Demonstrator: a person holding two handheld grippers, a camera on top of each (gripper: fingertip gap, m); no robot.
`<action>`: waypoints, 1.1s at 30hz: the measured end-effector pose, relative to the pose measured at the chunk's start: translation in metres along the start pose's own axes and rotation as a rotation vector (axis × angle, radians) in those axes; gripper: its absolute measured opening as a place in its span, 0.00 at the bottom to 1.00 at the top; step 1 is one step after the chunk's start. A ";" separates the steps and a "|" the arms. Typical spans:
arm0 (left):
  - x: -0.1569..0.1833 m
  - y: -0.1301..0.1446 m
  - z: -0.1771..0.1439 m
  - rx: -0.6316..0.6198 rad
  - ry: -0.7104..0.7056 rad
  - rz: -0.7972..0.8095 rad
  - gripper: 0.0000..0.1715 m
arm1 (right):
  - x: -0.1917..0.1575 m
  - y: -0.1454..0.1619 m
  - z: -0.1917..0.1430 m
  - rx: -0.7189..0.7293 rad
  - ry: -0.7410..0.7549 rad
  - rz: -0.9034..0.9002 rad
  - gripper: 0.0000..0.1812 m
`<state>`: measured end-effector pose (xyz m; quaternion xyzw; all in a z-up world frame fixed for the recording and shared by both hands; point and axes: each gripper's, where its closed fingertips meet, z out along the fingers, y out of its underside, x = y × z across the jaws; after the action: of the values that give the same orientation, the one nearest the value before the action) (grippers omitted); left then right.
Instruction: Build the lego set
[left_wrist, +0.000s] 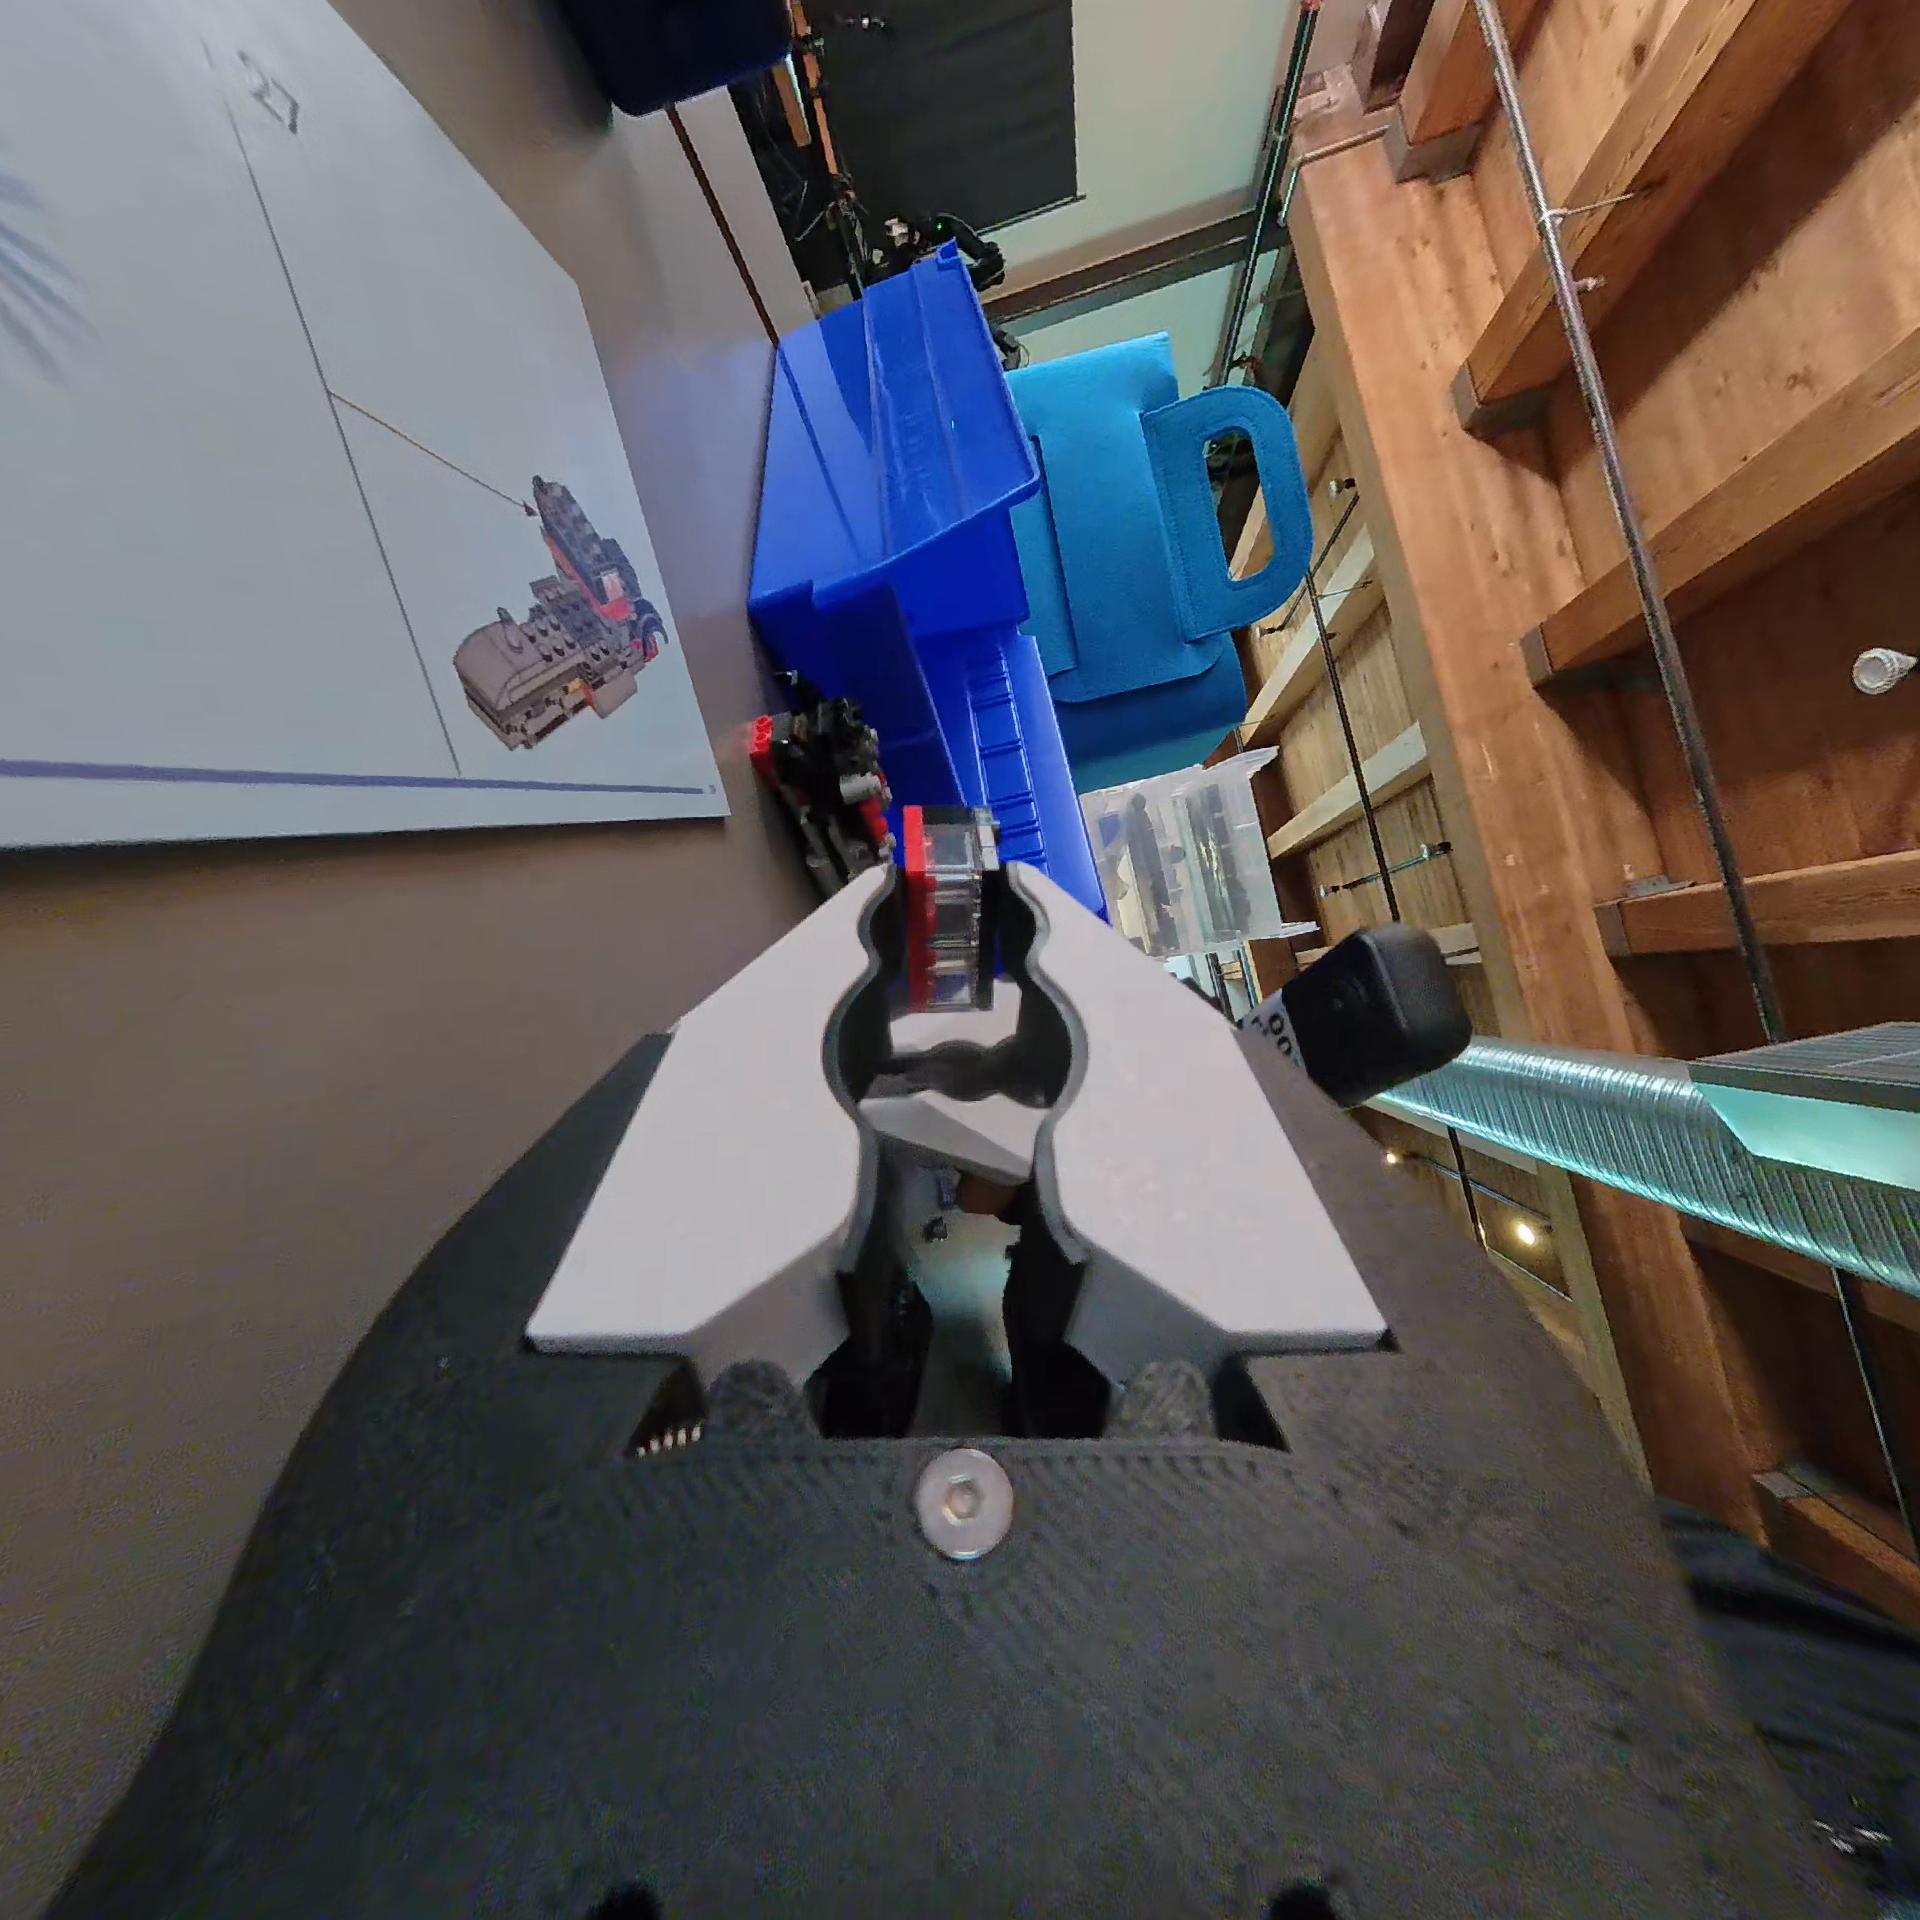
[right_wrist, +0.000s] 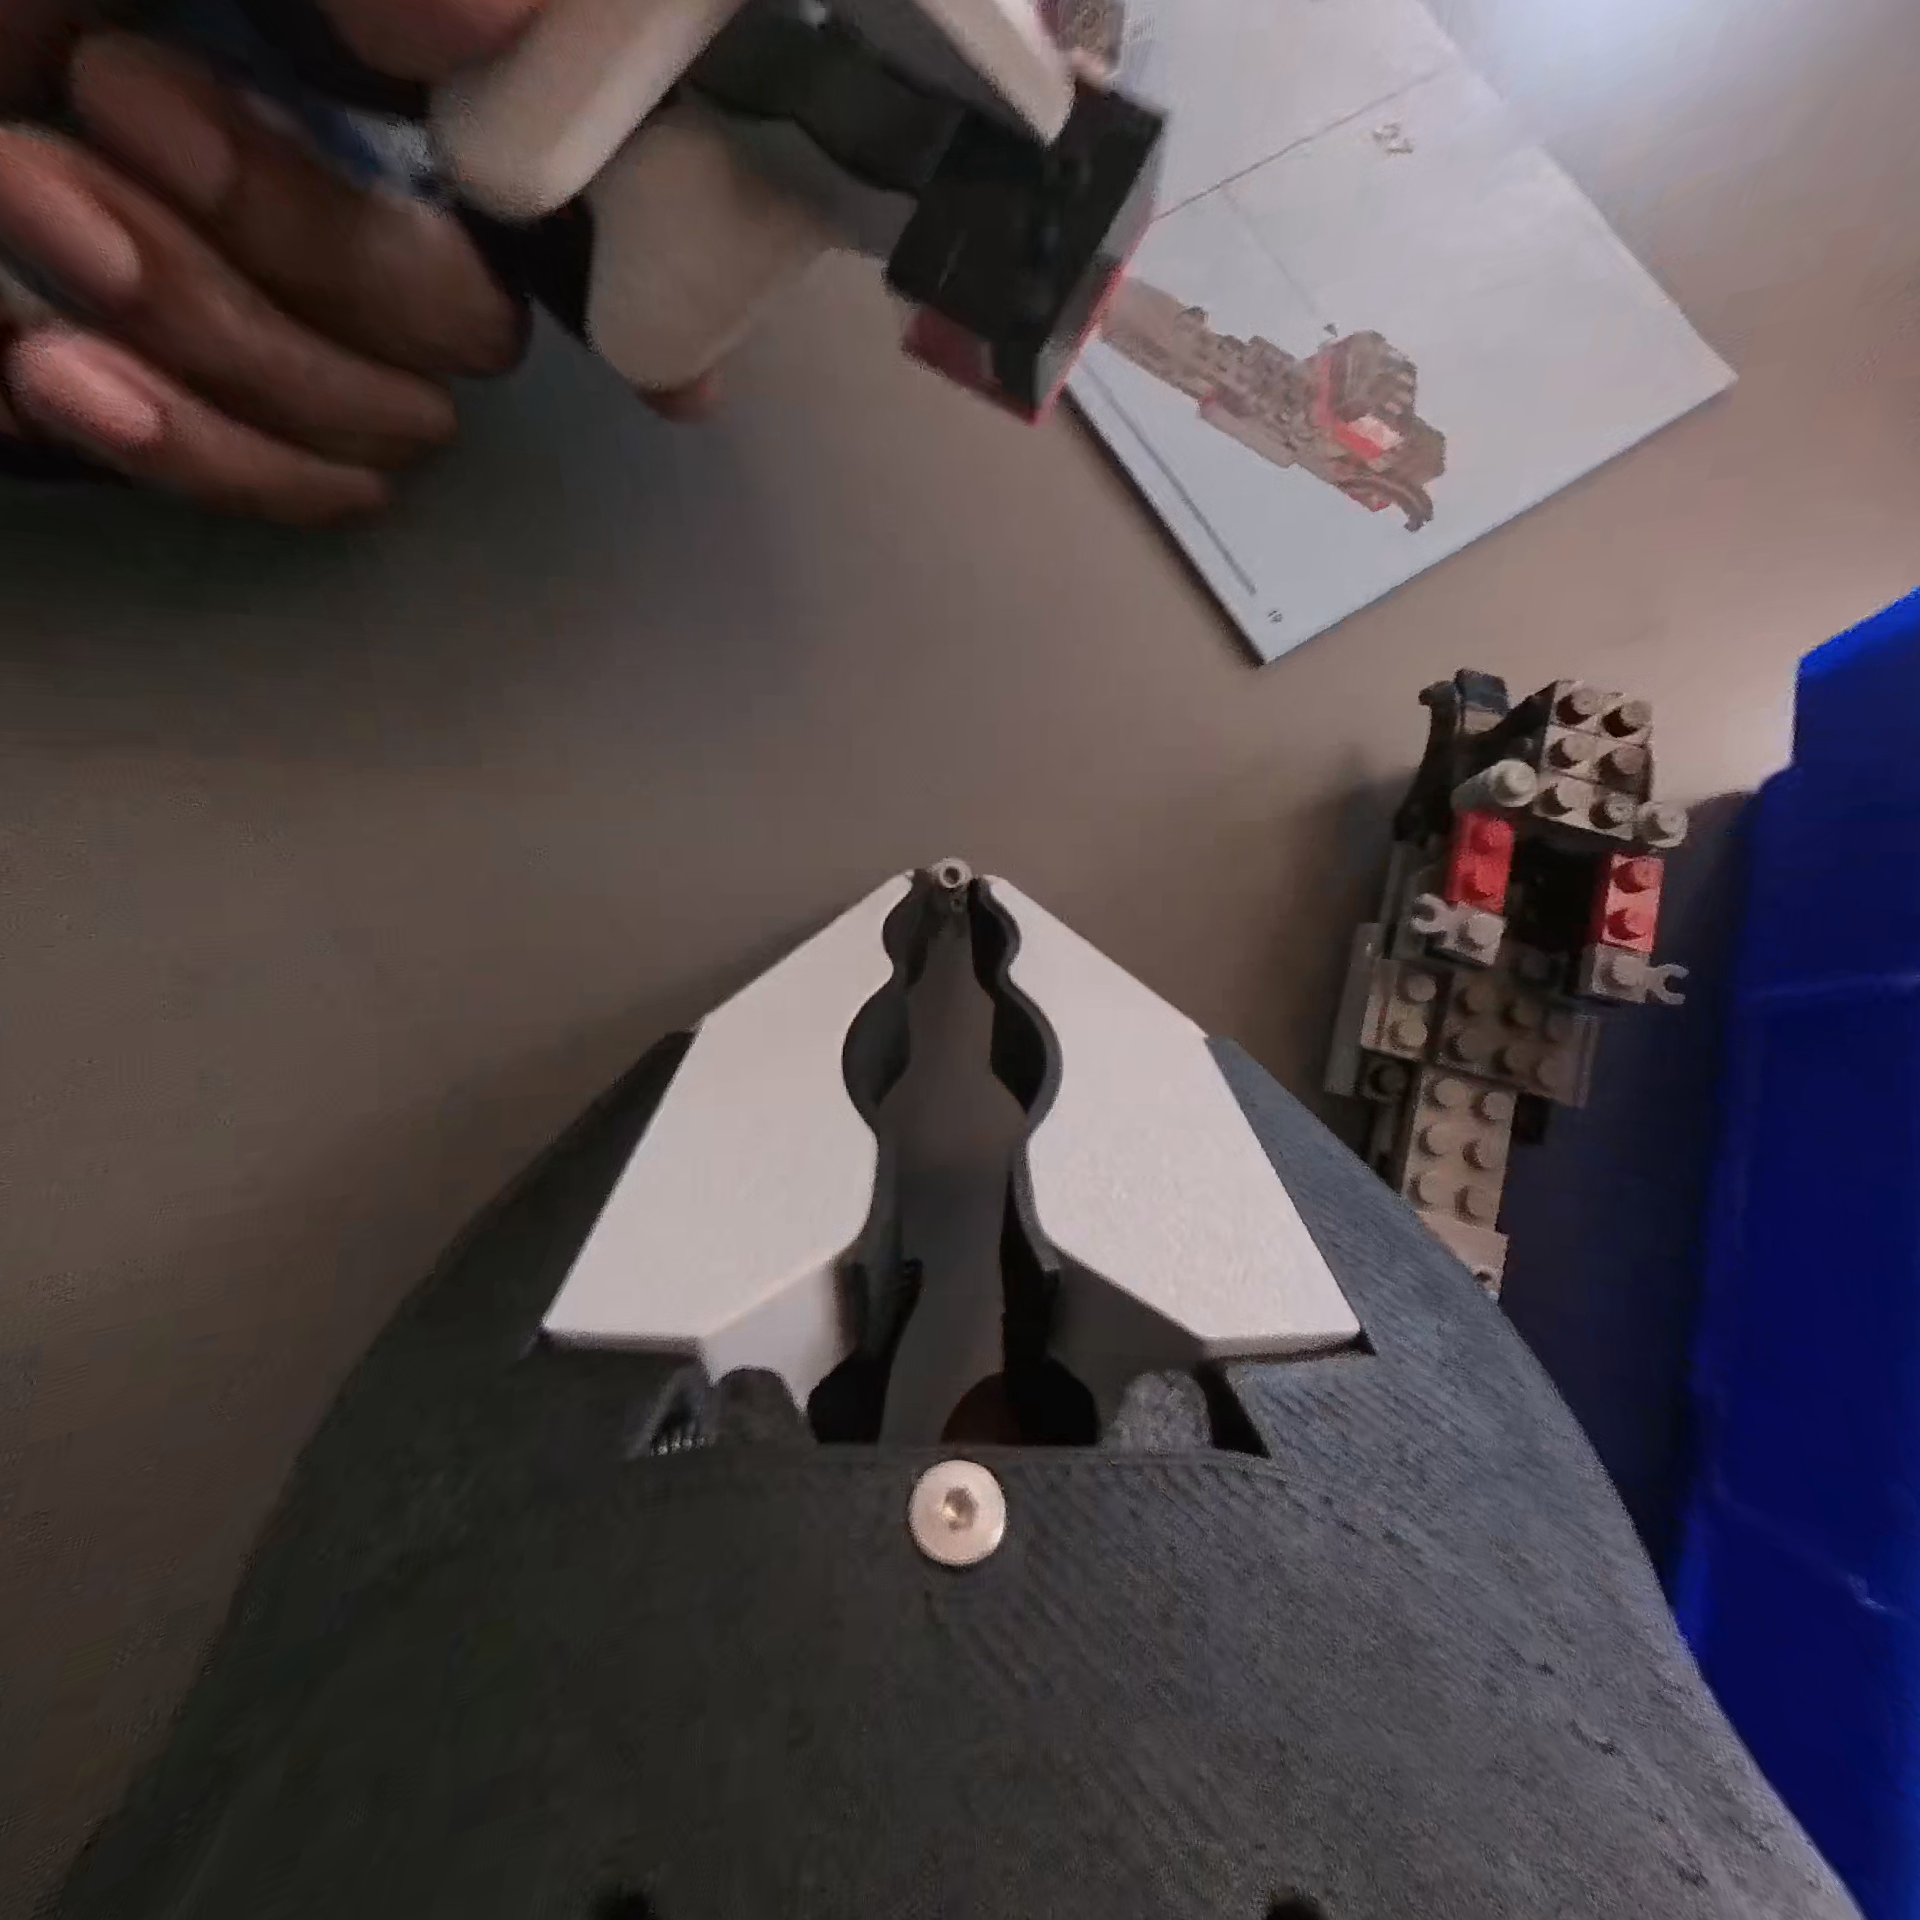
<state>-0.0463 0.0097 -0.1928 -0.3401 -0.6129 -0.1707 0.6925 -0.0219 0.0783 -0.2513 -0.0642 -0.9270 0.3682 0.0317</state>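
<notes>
My left gripper (left_wrist: 943, 883) is shut on a small assembly of a red plate and clear and dark bricks (left_wrist: 940, 920), held in the air. It also shows in the right wrist view (right_wrist: 1023, 270), blurred, held by the left gripper with a hand (right_wrist: 208, 312) behind it. My right gripper (right_wrist: 953, 885) is shut on a tiny round grey piece (right_wrist: 953, 873) at its tips, above the brown table. The partly built grey, black and red model (right_wrist: 1507, 956) lies on the table to the right of my right gripper; it also shows in the left wrist view (left_wrist: 821, 769).
The open instruction booklet (right_wrist: 1403, 343) lies on the table beyond the model, also in the left wrist view (left_wrist: 312, 468). A blue bin (right_wrist: 1849, 1039) stands right beside the model. A blue felt bag (left_wrist: 1143, 540) and a clear parts box (left_wrist: 1184, 873) sit behind the bin (left_wrist: 894, 540). The left gripper's tips are roughly 10 cm from the right gripper's.
</notes>
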 end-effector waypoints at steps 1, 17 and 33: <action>-0.001 0.000 -0.001 0.000 -0.004 -0.001 0.10 | 0.002 -0.005 0.001 0.018 0.005 0.040 0.05; -0.002 -0.004 -0.012 0.069 -0.013 -0.024 0.10 | -0.006 -0.031 0.029 0.037 0.081 0.267 0.14; -0.003 -0.006 -0.014 0.079 -0.021 -0.018 0.10 | -0.015 -0.025 0.027 0.008 0.027 0.159 0.12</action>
<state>-0.0405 -0.0047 -0.1945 -0.3087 -0.6294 -0.1487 0.6974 -0.0121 0.0398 -0.2542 -0.1426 -0.9170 0.3722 0.0153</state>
